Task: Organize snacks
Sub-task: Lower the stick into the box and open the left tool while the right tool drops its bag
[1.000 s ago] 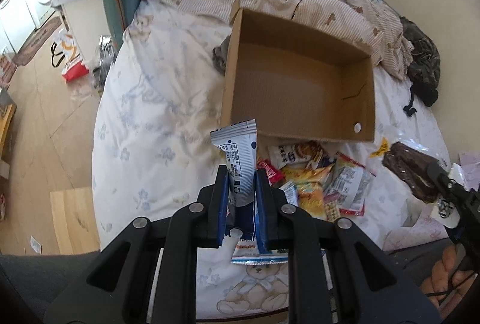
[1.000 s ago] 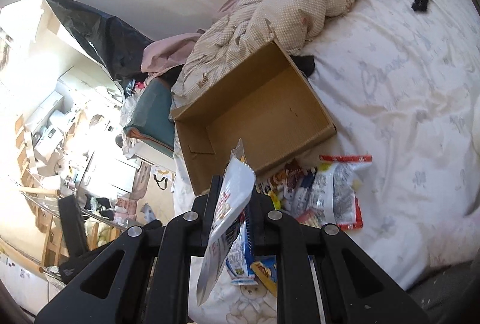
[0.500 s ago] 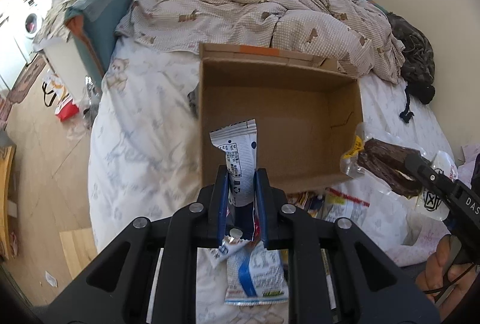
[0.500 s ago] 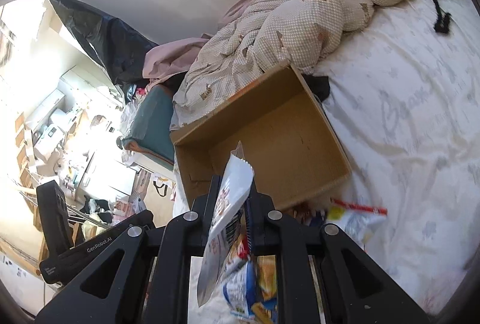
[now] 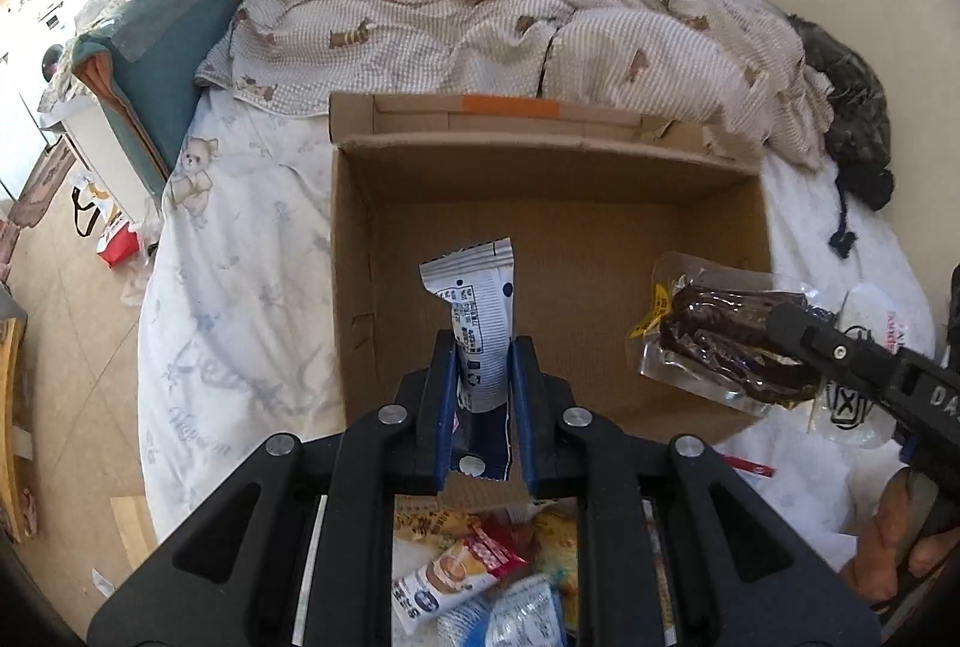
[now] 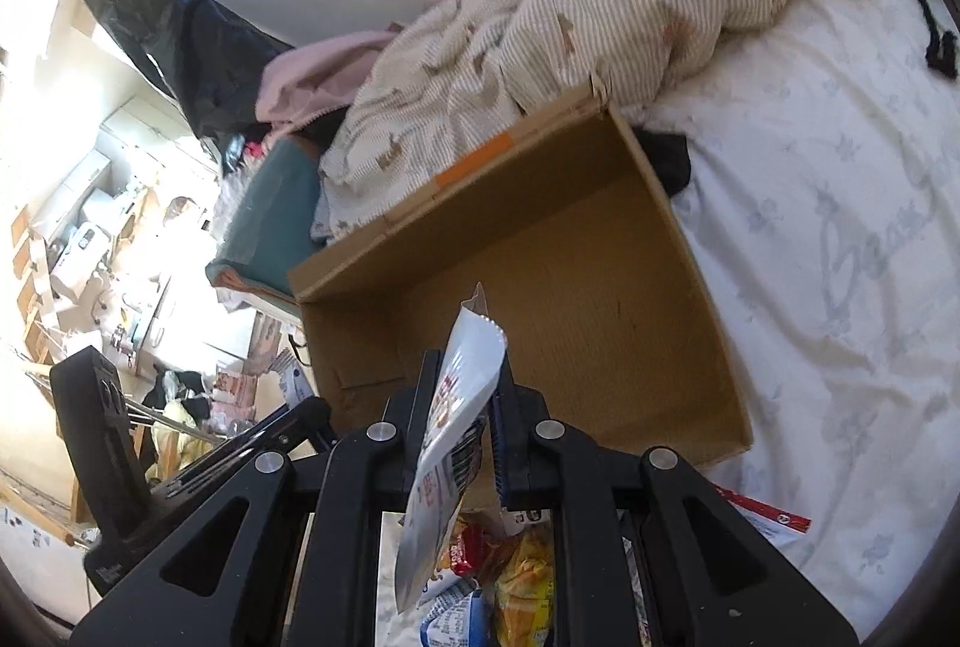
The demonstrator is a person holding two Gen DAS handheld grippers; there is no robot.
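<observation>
An open, empty cardboard box (image 5: 600, 251) lies on the bed; it also shows in the right wrist view (image 6: 600, 299). My left gripper (image 5: 480, 347) is shut on a white and blue snack packet (image 5: 477, 311), held over the box's near edge. My right gripper (image 6: 465, 377) is shut on a clear packet with a dark brown snack (image 5: 726, 341), seen edge-on in the right wrist view (image 6: 456, 419), held over the box's right side. A pile of loose snack packets (image 5: 486, 575) lies below both grippers in front of the box (image 6: 516, 575).
A crumpled checked duvet (image 5: 510, 29) lies behind the box. Dark clothes (image 5: 852, 131) lie at the right by the wall. A teal cushion (image 5: 162, 47) stands at the bed's left edge, with floor clutter beyond. A red-edged packet (image 6: 768, 515) lies right of the box.
Both grippers have moved forward from over the snack pile to over the box, each still holding its packet. The box looms larger and more central.
</observation>
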